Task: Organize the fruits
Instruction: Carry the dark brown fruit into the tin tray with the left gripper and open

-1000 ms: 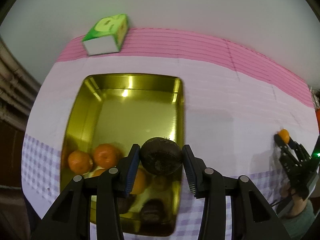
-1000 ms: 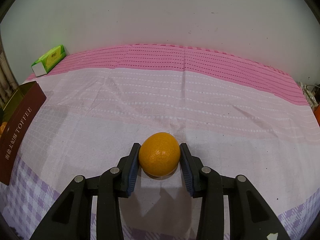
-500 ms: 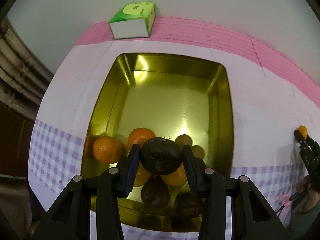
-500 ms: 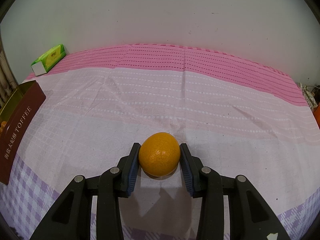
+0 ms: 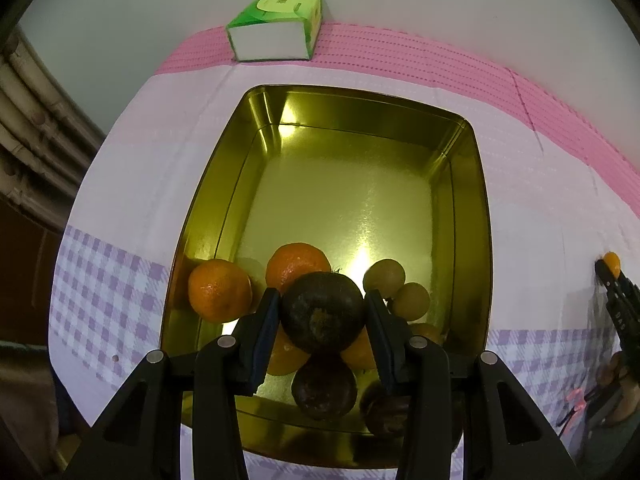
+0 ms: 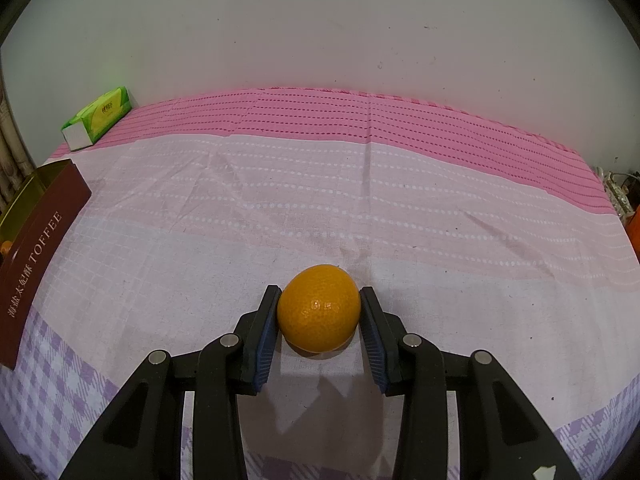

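My left gripper (image 5: 322, 316) pinches a dark, dull-skinned round fruit (image 5: 320, 318) between its blue ribbed pads, held above the near end of the gold tin (image 5: 468, 200). My right gripper (image 6: 319, 312) is pressed against both sides of a yellow-orange citrus (image 6: 319, 308), low over the tablecloth (image 6: 320, 200) near its middle, well to the right of the tin; whether it touches the cloth I cannot tell. Step in hand, as I judge it: set the dark fruit into the tin. To do it well I should lower it toward the bare far floor, not onto the pile below, and part the jaws only once it is close to the metal, since a round fruit will roll on a polished bottom. Already in the tin, near end: two orange mandarins (image 5: 220, 290), small pale green-yellow round fruits (image 5: 384, 276), another dark fruit (image 5: 324, 392) and more orange partly hidden beneath. The tin is rectangular with rounded corners, mirror-bright inside, throwing glare; its outer side is brown and printed TOFFEE. The citrus skin is pebbled and glossy, egg-shaped. The cloth is soft and creased, banded pink far, lilac check near. A green tissue pack (image 5: 276, 26) sits beyond the tin by the wall.
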`<state>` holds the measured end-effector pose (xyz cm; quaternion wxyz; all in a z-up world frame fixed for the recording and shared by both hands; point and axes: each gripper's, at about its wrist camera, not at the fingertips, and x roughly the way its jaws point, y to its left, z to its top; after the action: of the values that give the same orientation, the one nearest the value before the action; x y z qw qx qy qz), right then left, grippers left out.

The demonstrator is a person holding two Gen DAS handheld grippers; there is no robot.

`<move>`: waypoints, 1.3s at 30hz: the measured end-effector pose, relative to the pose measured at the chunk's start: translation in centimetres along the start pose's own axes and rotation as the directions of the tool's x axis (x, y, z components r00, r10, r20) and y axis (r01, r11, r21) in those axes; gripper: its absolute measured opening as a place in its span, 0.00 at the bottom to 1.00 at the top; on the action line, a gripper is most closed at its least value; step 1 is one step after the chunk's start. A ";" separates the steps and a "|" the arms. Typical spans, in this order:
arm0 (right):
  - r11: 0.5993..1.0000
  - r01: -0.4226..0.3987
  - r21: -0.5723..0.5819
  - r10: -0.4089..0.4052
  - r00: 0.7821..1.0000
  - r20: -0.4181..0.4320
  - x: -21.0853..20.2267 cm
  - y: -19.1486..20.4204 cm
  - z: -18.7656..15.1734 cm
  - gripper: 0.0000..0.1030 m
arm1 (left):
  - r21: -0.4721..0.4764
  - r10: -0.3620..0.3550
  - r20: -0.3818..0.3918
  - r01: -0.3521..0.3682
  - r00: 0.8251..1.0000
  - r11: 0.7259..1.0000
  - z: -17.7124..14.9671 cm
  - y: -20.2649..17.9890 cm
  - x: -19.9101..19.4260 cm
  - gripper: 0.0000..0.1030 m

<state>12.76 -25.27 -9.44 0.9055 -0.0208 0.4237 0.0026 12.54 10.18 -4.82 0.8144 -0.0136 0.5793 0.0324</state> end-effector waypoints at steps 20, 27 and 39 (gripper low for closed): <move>1.000 0.004 -0.006 -0.004 1.000 0.000 0.1 -0.1 0.1 0.35 | 0.001 -0.008 0.004 0.008 1.000 1.000 -0.4 0.5 -0.2 0.44; 1.000 0.005 -0.008 -0.005 1.000 0.000 0.1 0.0 0.1 0.36 | 0.001 -0.009 0.026 0.009 1.000 1.000 -0.9 1.3 -1.2 0.52; 1.000 0.012 -0.006 -0.012 1.000 -0.003 0.4 -0.3 0.3 0.40 | 0.003 0.010 0.096 -0.010 0.995 1.000 -1.5 2.8 -3.3 0.59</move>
<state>13.20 -25.56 -9.55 0.9049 -0.0258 0.4248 -0.0016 9.84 12.75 -2.19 0.8412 -0.0076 0.5394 0.0360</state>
